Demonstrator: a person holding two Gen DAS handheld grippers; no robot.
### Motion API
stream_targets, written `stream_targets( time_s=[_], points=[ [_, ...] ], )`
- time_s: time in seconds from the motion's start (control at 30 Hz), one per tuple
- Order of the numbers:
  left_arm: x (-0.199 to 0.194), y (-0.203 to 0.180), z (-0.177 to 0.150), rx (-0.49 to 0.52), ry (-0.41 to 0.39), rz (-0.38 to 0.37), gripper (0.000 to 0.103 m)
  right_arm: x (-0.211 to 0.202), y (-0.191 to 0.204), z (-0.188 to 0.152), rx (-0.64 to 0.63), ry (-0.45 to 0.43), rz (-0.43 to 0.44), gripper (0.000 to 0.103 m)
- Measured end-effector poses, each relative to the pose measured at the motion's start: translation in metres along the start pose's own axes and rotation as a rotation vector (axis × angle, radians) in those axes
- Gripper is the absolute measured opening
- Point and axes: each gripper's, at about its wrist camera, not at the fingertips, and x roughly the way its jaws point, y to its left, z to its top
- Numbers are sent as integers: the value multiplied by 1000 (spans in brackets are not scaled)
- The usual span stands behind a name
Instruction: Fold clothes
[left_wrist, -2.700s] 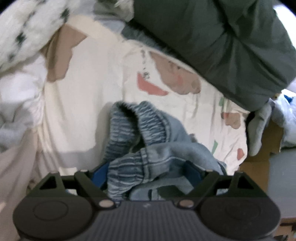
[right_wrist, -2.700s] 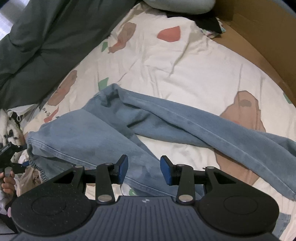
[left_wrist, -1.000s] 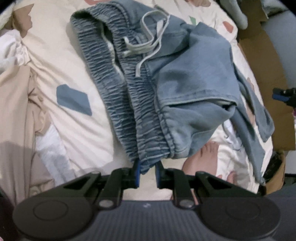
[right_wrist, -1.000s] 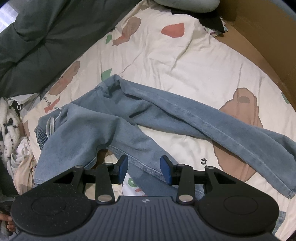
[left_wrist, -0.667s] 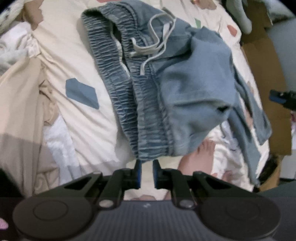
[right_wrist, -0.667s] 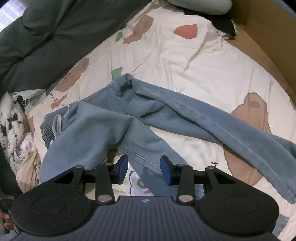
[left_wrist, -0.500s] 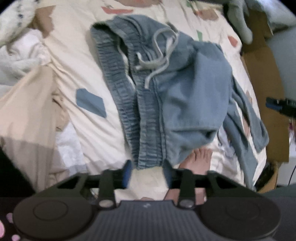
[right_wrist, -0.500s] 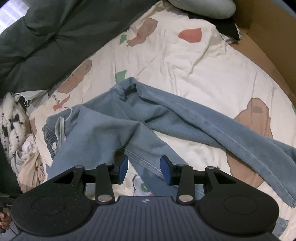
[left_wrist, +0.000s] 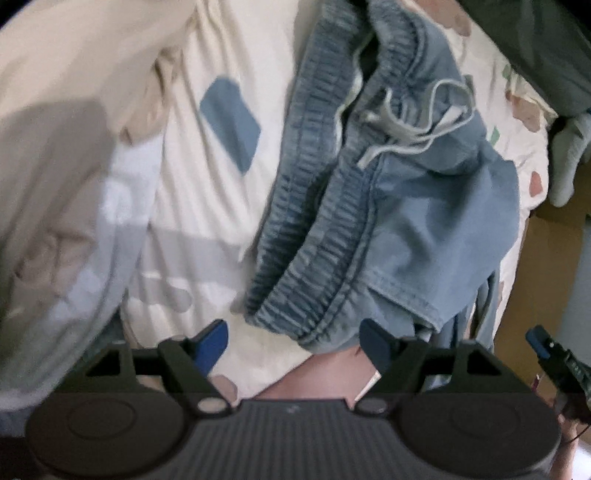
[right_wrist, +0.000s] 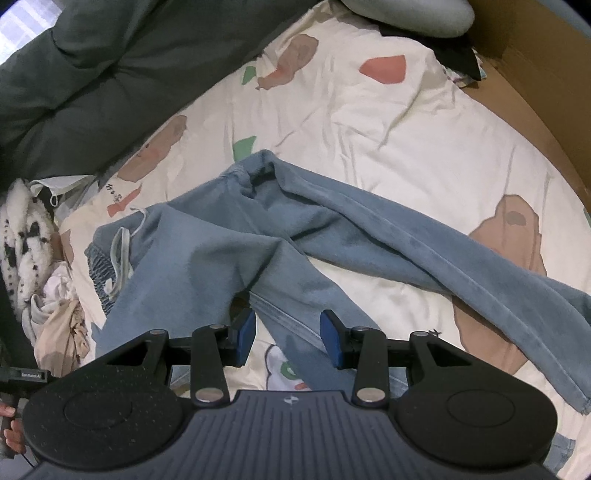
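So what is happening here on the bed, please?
A person with two handheld grippers is folding clothes on a patterned bed sheet. The light blue jeans lie spread out and not yet folded. The left gripper has just been opening; the waistband lies ahead of its jaws, not between them. The right gripper hovers open over one trouser leg.

Dark green duvet, patterned sheet, cardboard

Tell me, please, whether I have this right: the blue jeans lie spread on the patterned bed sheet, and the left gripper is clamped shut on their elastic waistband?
Not quite. The left gripper stands open, its jaws just widened, with the jeans' waistband lying free ahead of it, as the left wrist view shows. The jeans do lie on the patterned sheet.
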Motion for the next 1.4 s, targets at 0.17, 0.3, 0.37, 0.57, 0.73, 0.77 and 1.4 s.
stream_targets(
  time_s=[0.17,0.3,0.37,0.57,0.73,0.77,1.4],
  points=[
    [15,1,-6,-63,-3,-14,74,2,-7,-5,12,8,-15,46],
    [28,1,-9,-108,17,-38,74,3,-8,-8,10,14,-17,46],
    [34,1,-10,-129,14,-31,74,5,-8,-9,6,19,-19,46],
    [61,3,7,-173,36,-18,64,7,-5,-11,-1,25,-17,46],
    [77,-2,16,-204,10,50,58,13,-5,-15,-3,44,-17,46],
    [78,-1,16,-220,2,52,58,14,-5,-15,-4,47,-17,46],
    [9,26,31,-180,-243,123,32,21,-4,-16,-28,60,-27,46]
  ],
)
